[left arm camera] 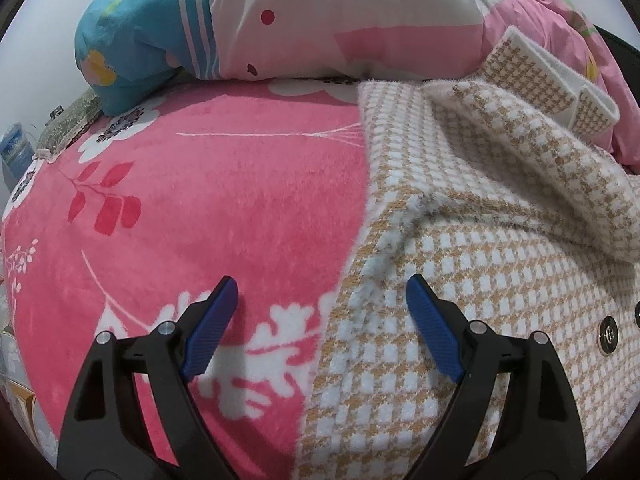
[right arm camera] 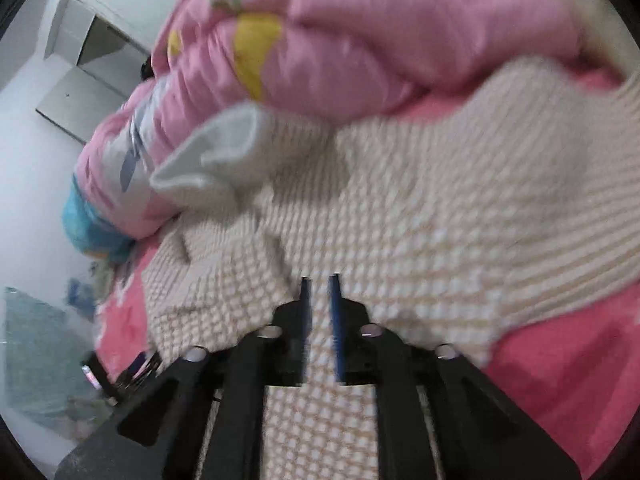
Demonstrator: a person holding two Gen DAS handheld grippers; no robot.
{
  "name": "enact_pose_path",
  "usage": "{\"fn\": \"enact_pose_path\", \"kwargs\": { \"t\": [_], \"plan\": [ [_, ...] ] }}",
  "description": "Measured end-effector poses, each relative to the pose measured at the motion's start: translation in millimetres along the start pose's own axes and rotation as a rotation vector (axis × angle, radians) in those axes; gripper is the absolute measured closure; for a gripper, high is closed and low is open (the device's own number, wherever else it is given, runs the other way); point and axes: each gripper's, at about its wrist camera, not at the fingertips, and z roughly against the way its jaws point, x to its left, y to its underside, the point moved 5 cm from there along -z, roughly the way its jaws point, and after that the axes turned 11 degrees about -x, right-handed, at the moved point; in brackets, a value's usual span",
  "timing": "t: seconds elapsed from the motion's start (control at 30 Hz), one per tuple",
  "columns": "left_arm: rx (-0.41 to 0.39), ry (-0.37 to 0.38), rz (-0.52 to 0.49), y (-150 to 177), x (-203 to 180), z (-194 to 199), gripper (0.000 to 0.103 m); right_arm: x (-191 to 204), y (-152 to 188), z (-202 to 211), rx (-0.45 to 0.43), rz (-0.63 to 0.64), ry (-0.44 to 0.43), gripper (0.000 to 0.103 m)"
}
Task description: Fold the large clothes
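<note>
A tan-and-white checked knit garment (left arm camera: 460, 264) lay spread on a bed covered with a bright pink floral blanket (left arm camera: 224, 200), its left edge running down across the blanket and one thick fold of it turned back toward the top right. Two round metal buttons (left arm camera: 608, 334) showed on it near the right edge. The left gripper (left arm camera: 322, 298) hovered over that left edge with its blue pads set wide apart and nothing between them, one finger above the blanket and the other above the knit. The right gripper (right arm camera: 320, 292), seen through heavy blur, hung above the middle of the same garment (right arm camera: 420, 208) with only a narrow gap between its blue pads, and no cloth appeared to be caught there. A pink quilt (right arm camera: 340, 36) was heaped just behind the garment.
</note>
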Motion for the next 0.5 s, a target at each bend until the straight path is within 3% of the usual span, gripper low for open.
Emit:
{"fn": "enact_pose_path", "kwargs": {
  "t": [0.07, 0.23, 0.27, 0.4, 0.43, 0.5],
  "plan": [
    [-0.001, -0.001, -0.001, 0, 0, 0, 0.020, 11, 8, -19, 0.035, 0.017, -0.029, 0.046],
    [0.001, -0.005, -0.005, 1, -1, 1, 0.020, 29, 31, -64, 0.161, 0.109, -0.006, 0.046],
    [0.001, -0.004, -0.005, 1, -1, 1, 0.020, 35, 38, -67, 0.161, 0.182, 0.038, 0.048],
    [0.001, -0.002, -0.002, 1, -1, 1, 0.020, 61, 50, -57, 0.140, 0.366, 0.117, 0.089],
    [0.001, -0.001, -0.001, 0, -1, 1, 0.020, 65, 50, -52, 0.127, 0.382, 0.126, 0.094],
    [0.001, 0.000, 0.000, 0, 0, 1, 0.020, 72, 44, -35, 0.082, 0.371, 0.103, 0.094]
  ]
}}
